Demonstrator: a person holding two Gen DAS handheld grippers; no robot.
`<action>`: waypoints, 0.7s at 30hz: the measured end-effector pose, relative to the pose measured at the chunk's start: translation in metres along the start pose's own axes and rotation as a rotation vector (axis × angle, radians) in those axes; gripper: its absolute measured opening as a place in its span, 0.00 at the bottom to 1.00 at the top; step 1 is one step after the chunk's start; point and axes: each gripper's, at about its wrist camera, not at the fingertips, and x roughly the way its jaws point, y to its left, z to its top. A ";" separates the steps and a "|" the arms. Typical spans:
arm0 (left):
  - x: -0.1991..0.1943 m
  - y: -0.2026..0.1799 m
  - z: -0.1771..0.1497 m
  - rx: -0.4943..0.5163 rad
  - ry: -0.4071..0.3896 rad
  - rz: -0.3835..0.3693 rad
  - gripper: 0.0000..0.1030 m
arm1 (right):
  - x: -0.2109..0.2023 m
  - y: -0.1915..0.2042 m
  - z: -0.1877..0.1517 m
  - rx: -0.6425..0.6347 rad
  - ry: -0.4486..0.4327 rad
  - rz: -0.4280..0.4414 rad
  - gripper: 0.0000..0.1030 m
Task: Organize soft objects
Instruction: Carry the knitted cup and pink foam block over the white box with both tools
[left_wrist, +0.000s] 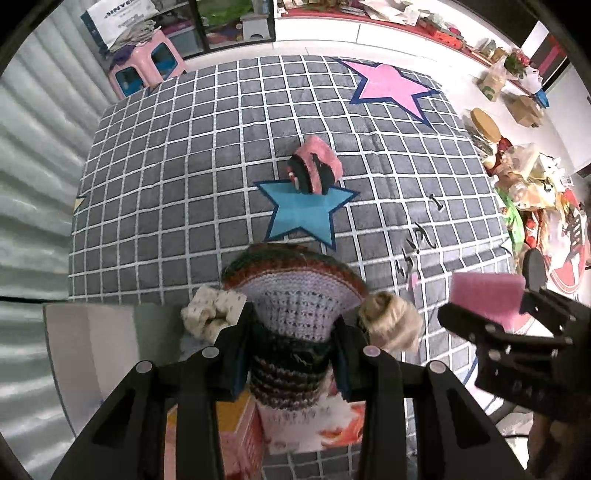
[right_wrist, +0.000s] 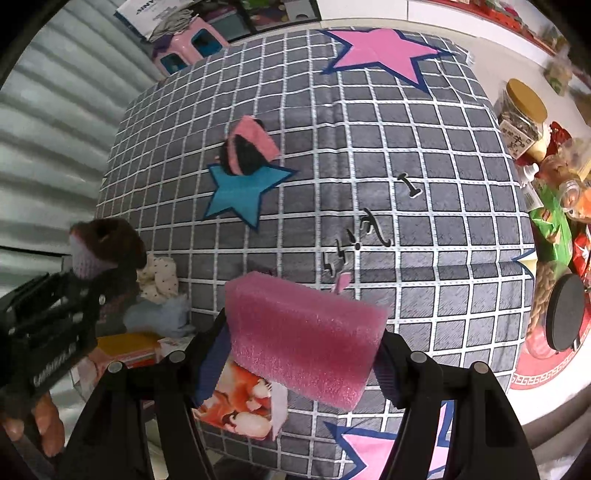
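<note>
Mid-carry: left gripper (left_wrist: 291, 354) clamps a knitted hat (left_wrist: 291, 295), right gripper (right_wrist: 303, 354) a pink sponge (right_wrist: 306, 332) (next, likely, careful placement).

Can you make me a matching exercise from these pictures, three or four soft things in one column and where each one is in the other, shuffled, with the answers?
Things:
1. Striped knitted wool hat
2. Pink foam sponge block
3. Pink and black folded plush piece
4. Cream spotted cloth bundle

Places:
A. Lying at the top point of the blue star
B. Clamped in the right gripper
C. At the near left edge of the grey checked blanket
D. Clamped in the left gripper

Pairs: 1-D, 2-B, 3-A, 4-C
</note>
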 end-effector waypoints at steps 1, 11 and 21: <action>-0.006 0.001 -0.005 0.004 -0.009 0.002 0.38 | -0.003 0.005 -0.003 -0.004 -0.004 -0.001 0.68; -0.043 0.015 -0.052 0.043 -0.028 -0.021 0.38 | -0.024 0.034 -0.031 -0.012 -0.030 -0.007 0.68; -0.077 0.041 -0.094 0.034 -0.069 -0.039 0.38 | -0.036 0.067 -0.068 -0.032 -0.032 -0.005 0.68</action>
